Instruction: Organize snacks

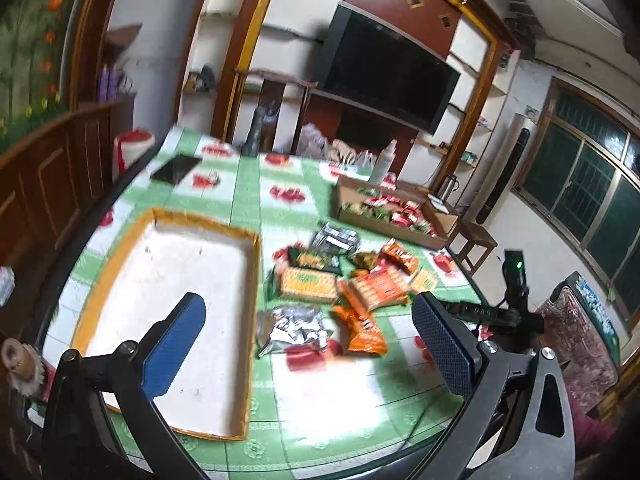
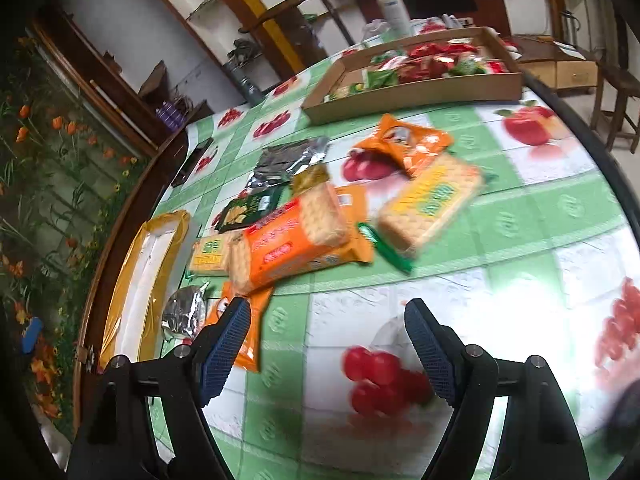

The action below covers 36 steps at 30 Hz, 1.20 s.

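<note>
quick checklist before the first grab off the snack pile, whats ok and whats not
1. Left claw open, nothing held: ok.
2. Right claw open, nothing held: ok.
3. White tray with orange rim has nothing in it, room for snacks: ok.
4. Orange cracker pack lies on top of the pile, reachable: ok.
5. Snacks separated: not ok, packs overlap.
6. Cardboard box has space left: cannot tell.

- Bare tablecloth (image 2: 500,280) lies open in front of the snack pile (image 2: 320,216).
- The white tray (image 1: 172,280) beside the pile is open from above.
- Far behind, a cardboard box (image 2: 420,92) and spray bottle (image 2: 394,6) block the way.
</note>
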Tool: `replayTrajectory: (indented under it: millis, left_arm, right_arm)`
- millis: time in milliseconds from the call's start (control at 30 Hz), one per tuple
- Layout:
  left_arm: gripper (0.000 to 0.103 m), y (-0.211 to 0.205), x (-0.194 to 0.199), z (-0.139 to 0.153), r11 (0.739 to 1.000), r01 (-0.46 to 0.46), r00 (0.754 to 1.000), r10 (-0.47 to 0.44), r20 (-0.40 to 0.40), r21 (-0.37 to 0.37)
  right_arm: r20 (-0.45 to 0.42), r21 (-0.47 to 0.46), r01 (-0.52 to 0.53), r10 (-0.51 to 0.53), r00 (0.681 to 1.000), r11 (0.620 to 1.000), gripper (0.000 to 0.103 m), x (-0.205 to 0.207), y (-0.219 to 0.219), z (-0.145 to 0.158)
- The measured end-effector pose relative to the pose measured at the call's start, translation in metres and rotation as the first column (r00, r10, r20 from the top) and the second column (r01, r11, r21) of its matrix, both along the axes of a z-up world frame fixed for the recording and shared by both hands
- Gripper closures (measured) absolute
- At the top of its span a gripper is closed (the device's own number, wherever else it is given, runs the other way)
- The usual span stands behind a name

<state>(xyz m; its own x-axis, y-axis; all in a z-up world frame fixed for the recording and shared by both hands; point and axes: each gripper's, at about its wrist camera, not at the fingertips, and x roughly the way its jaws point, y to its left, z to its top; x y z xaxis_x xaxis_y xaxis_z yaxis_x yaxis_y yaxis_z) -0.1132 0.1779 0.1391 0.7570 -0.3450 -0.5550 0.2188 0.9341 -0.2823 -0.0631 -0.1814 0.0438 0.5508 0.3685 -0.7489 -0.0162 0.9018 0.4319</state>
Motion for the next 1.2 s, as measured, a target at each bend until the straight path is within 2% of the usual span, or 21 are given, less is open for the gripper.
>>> replayTrajectory:
  millis: [133,200,300,400,500,567,667,733,800,867,933,1033,1200]
  left_arm:
    - [0.0,0.016,0.016,-0.01,1.0,0.002,0.999,-0.002,-0.034,-0.007]
    - [0.0,0.021,0.019,-0.016,1.0,0.008,0.999,-0.009,-0.038,-0.01]
    - [0.0,0.027,0.024,-0.023,0.999,0.023,0.998,-0.024,-0.057,-0.022]
    - [0.0,0.033,0.031,-0.033,0.999,0.02,0.994,-0.025,-0.106,-0.04]
    - [0.0,0.037,0.038,-0.038,0.999,0.02,0.99,-0.027,-0.138,-0.048]
    - [0.0,0.033,0.04,-0.039,0.998,0.021,0.99,-0.028,-0.138,-0.052]
    - [0.0,0.017,0.045,-0.041,0.997,0.038,0.988,-0.047,-0.146,-0.067]
    - [0.0,0.001,0.048,-0.043,0.996,0.054,0.985,-0.064,-0.158,-0.065]
    - [0.0,-0.024,0.051,-0.042,0.996,0.077,0.982,-0.085,-0.169,-0.052]
    - [0.0,-0.039,0.052,-0.037,0.995,0.088,0.98,-0.096,-0.175,-0.053]
    - [0.0,-0.06,0.053,-0.033,0.994,0.1,0.977,-0.106,-0.182,-0.042]
    - [0.0,-0.09,0.052,-0.027,0.993,0.121,0.976,-0.116,-0.184,0.013]
    - [0.0,-0.142,0.048,-0.031,0.97,0.168,0.978,-0.141,-0.153,0.177]
  right_arm:
    - [0.06,-0.094,-0.015,0.021,0.998,0.995,0.022,0.033,0.028,0.017]
    - [0.07,-0.104,-0.01,0.017,0.997,0.995,0.021,0.051,0.037,0.022]
    - [0.059,-0.107,-0.009,0.016,0.998,0.994,0.021,0.084,0.05,0.02]
    - [0.013,-0.105,-0.014,0.016,1.0,0.994,0.021,0.109,0.055,0.008]
    - [-0.049,-0.053,-0.06,0.057,0.997,0.997,0.021,0.11,0.059,-0.005]
    - [-0.057,0.011,-0.138,0.139,0.989,0.99,0.021,0.096,0.065,-0.005]
    - [-0.058,0.122,-0.299,0.307,0.95,0.946,0.021,0.072,0.076,-0.004]
    - [-0.028,0.152,-0.367,0.375,0.926,0.918,0.023,0.058,0.075,-0.002]
    - [0.003,0.133,-0.362,0.365,0.931,0.922,0.023,0.051,0.067,-0.001]
    - [0.033,0.108,-0.312,0.311,0.95,0.944,0.021,0.05,0.05,-0.002]
    - [0.056,0.128,-0.269,0.264,0.963,0.955,0.021,0.051,0.033,-0.002]
    - [0.104,0.195,-0.213,0.196,0.975,0.957,0.021,0.052,0.004,0.0]
    - [0.137,0.269,-0.133,0.099,0.986,0.954,0.021,0.054,-0.026,-0.006]
